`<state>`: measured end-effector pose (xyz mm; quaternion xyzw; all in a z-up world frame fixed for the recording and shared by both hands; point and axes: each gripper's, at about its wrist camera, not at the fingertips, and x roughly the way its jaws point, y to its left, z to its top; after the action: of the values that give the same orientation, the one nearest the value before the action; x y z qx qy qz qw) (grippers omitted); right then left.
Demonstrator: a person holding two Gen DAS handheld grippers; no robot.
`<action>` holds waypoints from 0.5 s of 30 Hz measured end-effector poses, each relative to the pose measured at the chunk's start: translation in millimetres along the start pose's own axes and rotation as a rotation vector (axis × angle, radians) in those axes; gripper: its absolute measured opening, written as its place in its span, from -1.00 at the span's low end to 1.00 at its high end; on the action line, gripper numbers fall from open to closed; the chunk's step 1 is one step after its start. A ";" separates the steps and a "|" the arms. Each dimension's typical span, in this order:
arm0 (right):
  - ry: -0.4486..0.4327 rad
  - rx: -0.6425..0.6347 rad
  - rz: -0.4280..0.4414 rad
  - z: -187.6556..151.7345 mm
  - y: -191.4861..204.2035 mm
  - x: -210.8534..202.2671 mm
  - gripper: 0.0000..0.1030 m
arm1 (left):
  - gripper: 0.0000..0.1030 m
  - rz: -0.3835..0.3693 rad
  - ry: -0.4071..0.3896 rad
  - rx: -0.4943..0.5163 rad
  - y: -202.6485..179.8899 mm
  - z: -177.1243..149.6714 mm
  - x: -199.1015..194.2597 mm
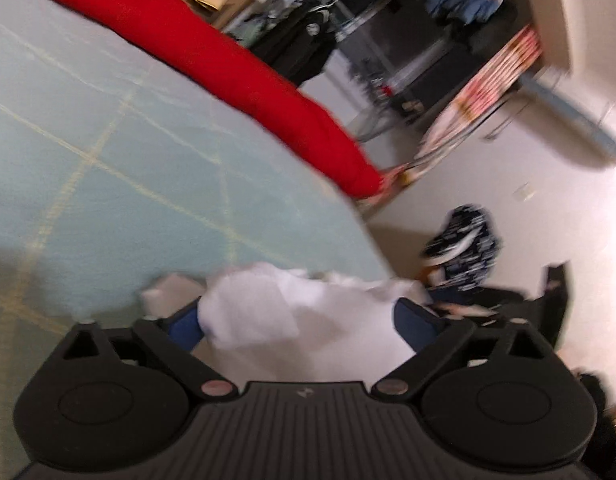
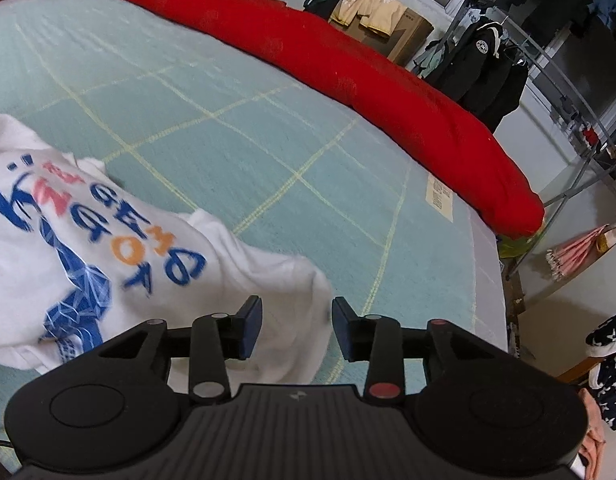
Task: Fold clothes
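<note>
Pale green bedding with thin yellow grid lines (image 2: 236, 128) covered the bed, and a long red padded quilt roll (image 2: 348, 64) lay along its far edge. Beyond it stood a cardboard box (image 2: 404, 36) and a rack of dark jackets (image 2: 492, 68).

The white T-shirt with blue and orange lettering (image 2: 108, 248) lay crumpled near the bed's near edge. My right claw (image 2: 297, 326) stood partly apart over a white fold, its pads not pressing on the cloth. My left claw (image 1: 300, 320) was spread wide, white fabric (image 1: 292, 312) bunched between its blue pads (image 1: 186, 322); blur hid whether they gripped it.
</note>
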<state>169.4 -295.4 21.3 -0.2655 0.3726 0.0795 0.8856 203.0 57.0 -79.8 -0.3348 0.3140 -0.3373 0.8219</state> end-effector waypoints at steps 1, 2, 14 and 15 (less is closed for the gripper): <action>-0.006 0.001 0.002 0.9 -0.4 -0.5 -0.14 | 0.52 -0.040 -0.004 -0.025 0.7 1.0 -0.2; -0.012 0.002 0.004 1.7 -0.2 -1.2 -0.13 | 0.52 -0.073 -0.004 -0.023 -0.1 0.4 0.2; -0.049 0.024 0.041 -4.1 6.3 -15.6 -0.08 | -0.10 -0.004 0.078 0.073 3.0 0.6 33.0; -0.051 0.022 0.041 -4.8 7.2 -17.4 -0.08 | -0.29 -0.012 0.058 0.086 0.7 2.5 30.7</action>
<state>151.7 -290.8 27.8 -0.2459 0.3560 0.1005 0.8959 222.7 34.7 -87.8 -0.2912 0.3211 -0.3650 0.8239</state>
